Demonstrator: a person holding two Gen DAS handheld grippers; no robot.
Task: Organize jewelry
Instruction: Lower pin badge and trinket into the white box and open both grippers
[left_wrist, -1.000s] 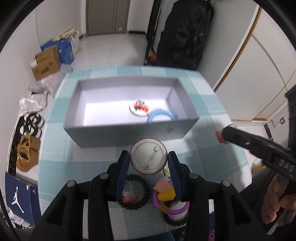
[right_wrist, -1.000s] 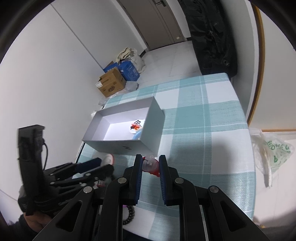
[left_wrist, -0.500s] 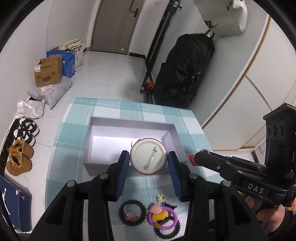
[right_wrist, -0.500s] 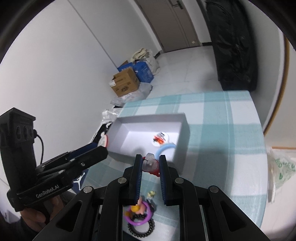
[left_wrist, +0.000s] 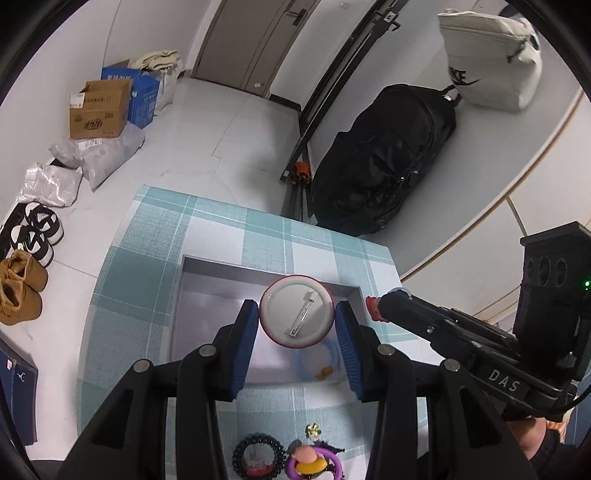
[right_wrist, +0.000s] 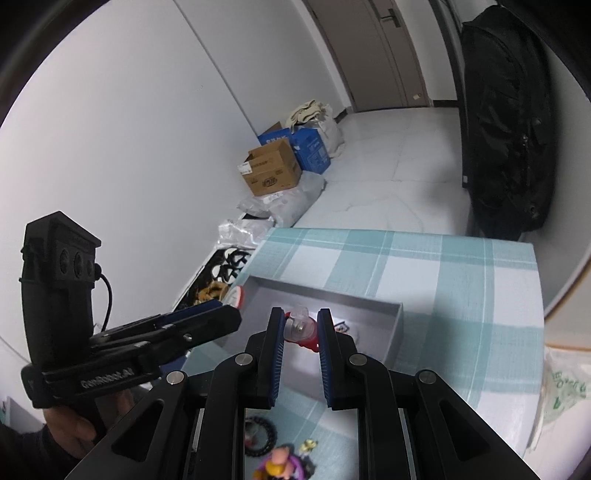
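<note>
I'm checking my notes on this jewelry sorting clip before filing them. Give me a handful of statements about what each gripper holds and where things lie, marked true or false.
1. The left gripper is shut on a round white pin badge with a red rim. True.
2. The right gripper is open with nothing between its pads. False: it is shut on a small red and clear trinket.
3. The grey open-topped box stands on a teal and white checked tablecloth. True.
4. The black beaded bracelet lies inside the box. False: it lies on the cloth outside it, near the camera.
5. A light blue ring lies in the box. True.
</note>
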